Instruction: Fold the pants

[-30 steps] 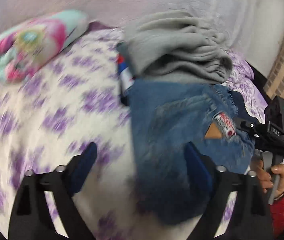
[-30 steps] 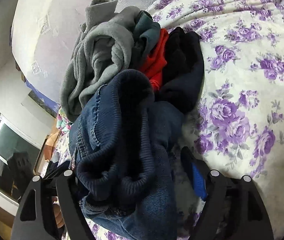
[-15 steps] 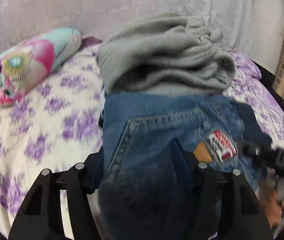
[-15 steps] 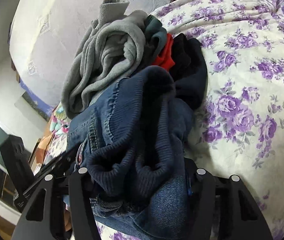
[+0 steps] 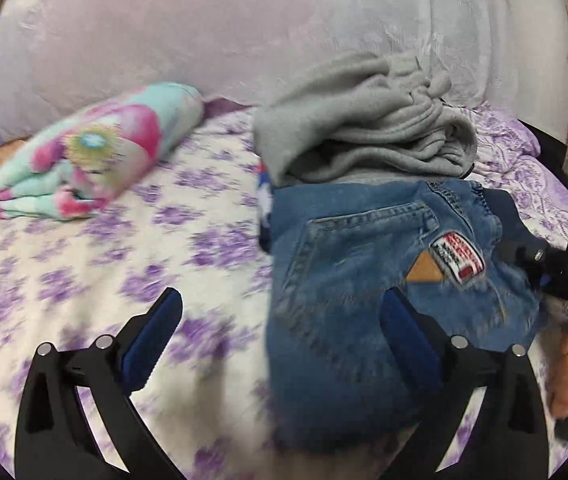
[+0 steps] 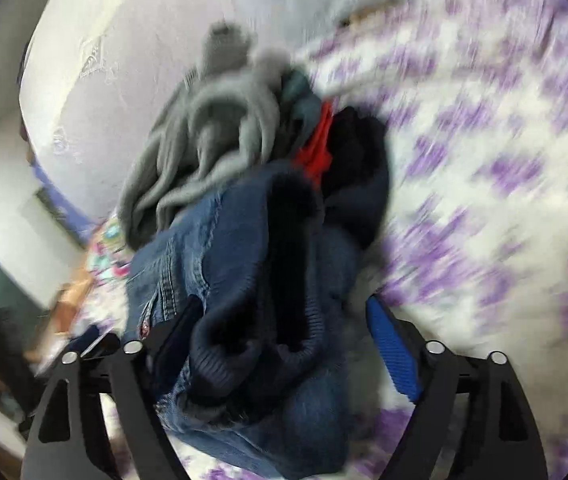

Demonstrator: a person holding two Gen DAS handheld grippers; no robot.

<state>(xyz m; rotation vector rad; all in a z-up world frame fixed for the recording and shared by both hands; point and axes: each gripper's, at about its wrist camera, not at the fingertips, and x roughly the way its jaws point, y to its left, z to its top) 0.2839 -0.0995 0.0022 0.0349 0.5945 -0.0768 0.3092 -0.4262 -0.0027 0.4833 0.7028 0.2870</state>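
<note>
My left gripper (image 5: pixel 279 320) has its jaws spread wide and grips nothing; its right finger lies over the folded denim and its left finger over bare floral bedsheet (image 5: pixel 83 280). My right gripper (image 6: pixel 279 320) is likewise parted, straddling the ribbed navy waistband without pinching it. The one pair of blue jeans (image 5: pixel 364 280) lies folded on the bed, its back pocket and one woven label upward, touching the garment pile behind it, toward the headboard edge. Judged risks: with both grippers released, the bulky waistband end may spring open and undo the fold; motion blur in both views suggests fast travel, so a finger could snag the denim and drag it. Count: one pair of jeans, one grey sweatshirt (image 5: pixel 364 128) atop the pile, with red, teal and dark garments (image 6: pixel 360 152) beside it, one rolled colourful blanket (image 5: pixel 95 148) near the far left edge.
</note>
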